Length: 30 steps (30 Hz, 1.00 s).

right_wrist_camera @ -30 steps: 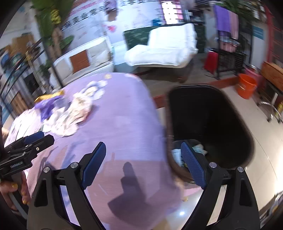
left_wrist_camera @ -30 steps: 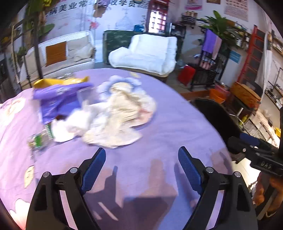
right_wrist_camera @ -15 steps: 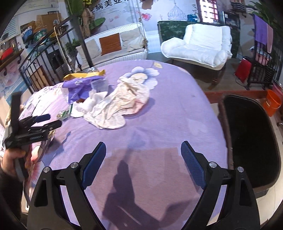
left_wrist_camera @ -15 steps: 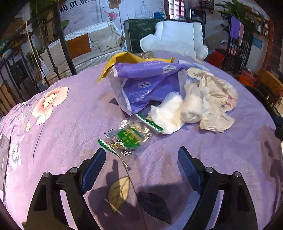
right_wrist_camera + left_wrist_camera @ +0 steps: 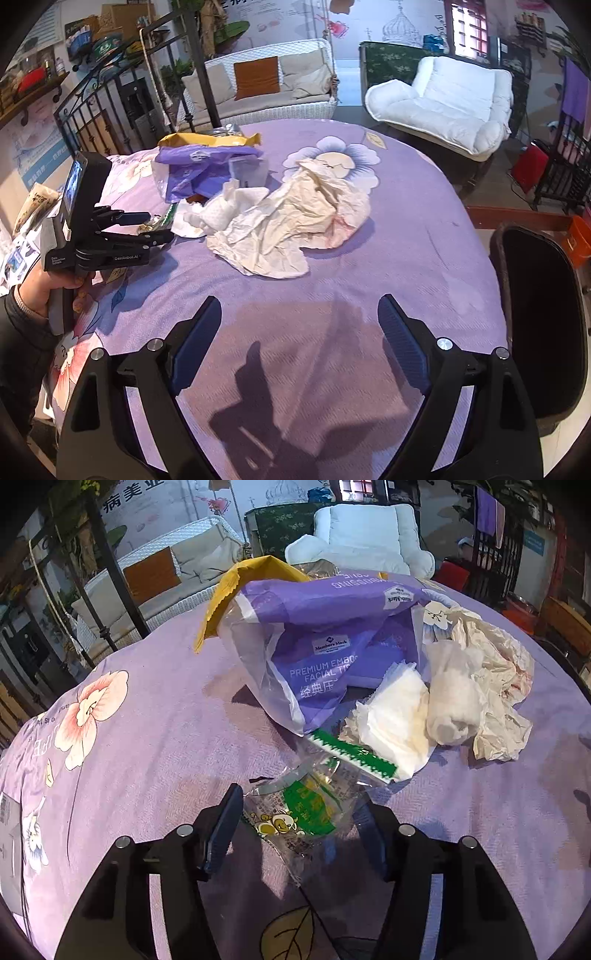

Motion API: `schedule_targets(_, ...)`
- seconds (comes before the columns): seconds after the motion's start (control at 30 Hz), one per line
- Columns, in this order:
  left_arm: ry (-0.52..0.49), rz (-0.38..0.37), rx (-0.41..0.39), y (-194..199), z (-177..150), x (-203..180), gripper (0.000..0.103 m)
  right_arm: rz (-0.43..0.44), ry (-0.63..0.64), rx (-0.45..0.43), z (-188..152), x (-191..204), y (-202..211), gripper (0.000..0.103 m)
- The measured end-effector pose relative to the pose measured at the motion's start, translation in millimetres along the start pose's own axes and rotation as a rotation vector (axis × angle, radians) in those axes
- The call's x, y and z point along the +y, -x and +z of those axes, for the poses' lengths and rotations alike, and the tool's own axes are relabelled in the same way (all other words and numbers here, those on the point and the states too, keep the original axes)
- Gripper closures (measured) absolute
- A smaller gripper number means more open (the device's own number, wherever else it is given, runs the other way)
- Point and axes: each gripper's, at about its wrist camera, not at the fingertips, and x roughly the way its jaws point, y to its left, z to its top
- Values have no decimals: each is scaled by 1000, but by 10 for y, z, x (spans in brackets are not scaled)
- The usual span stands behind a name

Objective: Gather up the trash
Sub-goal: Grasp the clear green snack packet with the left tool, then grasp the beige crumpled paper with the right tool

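A clear snack wrapper with green print point(image 5: 306, 808) lies on the purple tablecloth point(image 5: 155, 738) between the fingers of my left gripper point(image 5: 301, 801). The jaws are closing, and the blue pads stand right at the wrapper's edges without visibly squeezing it. Behind it lie a purple tissue pack bag point(image 5: 325, 657), a yellow bag point(image 5: 251, 579), white tissues point(image 5: 399, 716) and crumpled paper point(image 5: 495, 686). In the right wrist view my right gripper point(image 5: 299, 306) hangs open over bare cloth, short of the crumpled paper point(image 5: 295, 221). The left gripper point(image 5: 159, 226) shows at the left.
A black trash bin point(image 5: 535, 314) stands off the table's right edge. Behind the table are a wicker sofa point(image 5: 266, 92), a white padded chair point(image 5: 450, 99) and an iron railing point(image 5: 110, 110). A person's hand point(image 5: 37, 291) holds the left gripper.
The left gripper swung over the table and came down around the green wrapper, its jaws narrower than before. The right gripper turned from the bin toward the trash pile.
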Motion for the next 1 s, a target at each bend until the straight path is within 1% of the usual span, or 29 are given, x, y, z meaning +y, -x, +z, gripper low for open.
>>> schedule_targets(0.03,10,4,-7,21,-7,0,55,6,7,6,19,23,-25,17)
schedule_targets(0.1,37,15,-13,50,-28,40,65,20,27,19,61,82,-100,17)
schedule_targets(0.17,75,3,-22,78,-40,103,81,34,47,38,112,147,-191,17)
schedule_targets(0.2,91,0,-20,88,-47,128,92,44,59,53,153,186,-261,17)
schedule_targets(0.3,150,-30,-23,119,-98,196,92,56,80,82,212,247,-389,17)
schedule_targets(0.37,170,-32,-33,153,-130,217,93,60,110,114,251,316,-519,17)
schedule_targets(0.47,193,-33,-59,244,-158,221,93,41,156,152,300,401,-694,17)
schedule_targets(0.53,215,-44,-80,325,-173,224,93,33,176,182,351,448,-818,20)
schedule_targets(0.63,244,-61,-110,426,-180,198,93,9,196,226,403,506,-986,27)
schedule_targets(0.7,253,-59,-131,497,-196,169,93,-15,217,240,422,543,-1067,36)
schedule_targets(0.73,257,-63,-138,519,-197,160,93,-18,218,243,425,548,-1088,38)
schedule_targets(0.77,261,-72,-143,541,-206,135,93,-12,213,246,435,546,-1105,45)
schedule_targets(0.8,266,-80,-148,561,-220,114,93,2,206,248,436,540,-1112,56)
schedule_targets(0.83,270,-86,-151,570,-235,85,93,16,200,249,437,536,-1112,63)
schedule_targets(0.87,273,-93,-153,580,-249,63,93,11,201,245,430,533,-1106,71)
schedule_targets(0.9,276,-102,-154,585,-259,44,93,-3,207,235,419,532,-1089,82)
schedule_targets(0.93,280,-111,-157,589,-275,19,93,-24,219,218,400,553,-1066,88)
schedule_targets(0.97,284,-117,-159,602,-300,-24,93,-26,220,209,388,554,-1041,91)
schedule_targets(1.0,289,-122,-160,603,-312,-49,93,-24,215,200,375,545,-1008,92)
